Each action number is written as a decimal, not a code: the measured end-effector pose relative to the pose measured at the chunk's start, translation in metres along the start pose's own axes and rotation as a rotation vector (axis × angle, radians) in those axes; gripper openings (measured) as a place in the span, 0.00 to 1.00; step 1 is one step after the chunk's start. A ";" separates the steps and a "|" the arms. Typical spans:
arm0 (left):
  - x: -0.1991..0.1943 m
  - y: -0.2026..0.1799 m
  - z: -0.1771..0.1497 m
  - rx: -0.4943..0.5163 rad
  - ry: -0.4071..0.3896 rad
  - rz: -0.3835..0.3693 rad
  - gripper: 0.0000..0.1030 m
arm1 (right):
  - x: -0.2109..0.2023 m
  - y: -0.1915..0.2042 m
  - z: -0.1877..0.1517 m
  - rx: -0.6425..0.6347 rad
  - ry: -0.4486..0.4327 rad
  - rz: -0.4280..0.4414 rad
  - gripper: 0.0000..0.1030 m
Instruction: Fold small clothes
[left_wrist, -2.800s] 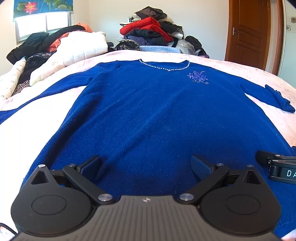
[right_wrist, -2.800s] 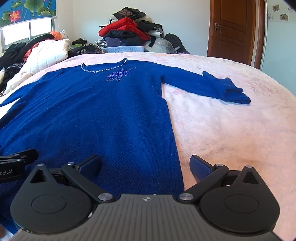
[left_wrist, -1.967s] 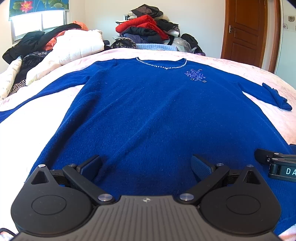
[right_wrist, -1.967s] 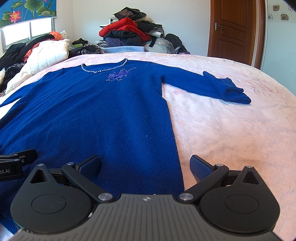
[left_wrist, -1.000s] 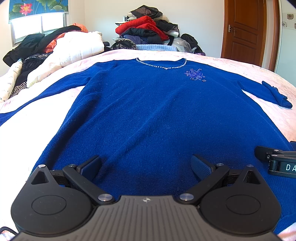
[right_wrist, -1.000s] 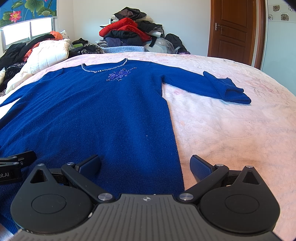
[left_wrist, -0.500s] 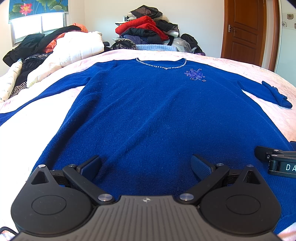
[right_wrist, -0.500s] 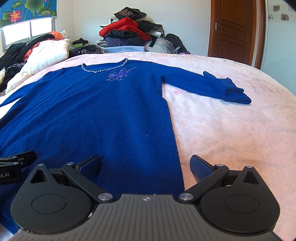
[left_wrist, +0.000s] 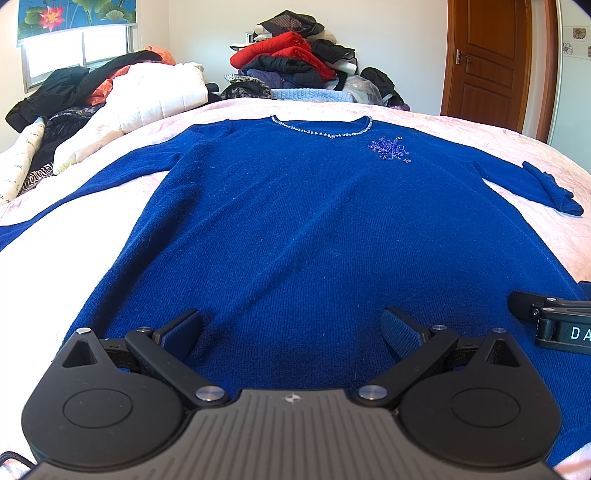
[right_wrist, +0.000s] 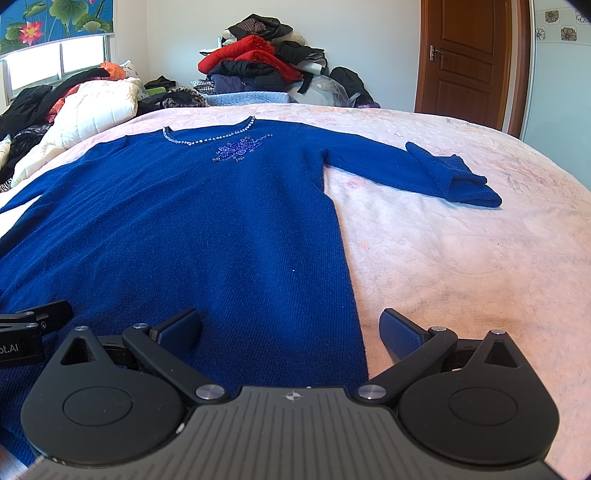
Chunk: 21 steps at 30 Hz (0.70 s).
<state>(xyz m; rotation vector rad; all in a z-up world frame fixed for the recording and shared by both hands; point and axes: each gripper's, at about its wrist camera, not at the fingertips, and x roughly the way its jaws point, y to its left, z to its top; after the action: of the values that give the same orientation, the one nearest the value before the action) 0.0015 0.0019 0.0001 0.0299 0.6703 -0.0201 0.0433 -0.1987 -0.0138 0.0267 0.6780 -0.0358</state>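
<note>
A royal blue knit sweater (left_wrist: 295, 229) lies flat, front up, on the pink bedspread, its beaded neckline (left_wrist: 321, 131) at the far end; it also shows in the right wrist view (right_wrist: 192, 229). Its right sleeve is spread out with the cuff (right_wrist: 458, 177) folded back. Its left sleeve (left_wrist: 92, 192) runs off to the left. My left gripper (left_wrist: 291, 328) is open and empty over the hem. My right gripper (right_wrist: 291, 328) is open and empty over the hem's right side edge. Each gripper shows at the edge of the other's view.
A tall pile of red, black and grey clothes (left_wrist: 291, 62) stands at the far end of the bed. A white quilted jacket and dark garments (left_wrist: 122, 103) lie at the far left. A wooden door (right_wrist: 465, 59) is at the back right. Bare bedspread (right_wrist: 480, 258) lies to the right.
Both grippers have stayed open over the hem with only a slight shift of view. The sweater has not moved.
</note>
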 end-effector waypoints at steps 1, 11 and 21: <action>0.000 0.000 0.000 0.000 0.000 0.000 1.00 | 0.000 0.000 0.000 0.000 0.000 0.000 1.00; 0.000 0.000 0.000 -0.002 0.003 0.001 1.00 | 0.001 0.001 0.000 -0.001 0.001 -0.001 1.00; -0.001 -0.010 0.005 0.009 0.014 0.050 1.00 | 0.003 0.001 0.009 -0.030 0.033 0.015 1.00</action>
<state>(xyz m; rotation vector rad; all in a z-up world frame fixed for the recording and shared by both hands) 0.0037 -0.0080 0.0042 0.0559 0.6830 0.0251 0.0518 -0.1977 -0.0090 0.0038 0.7115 -0.0105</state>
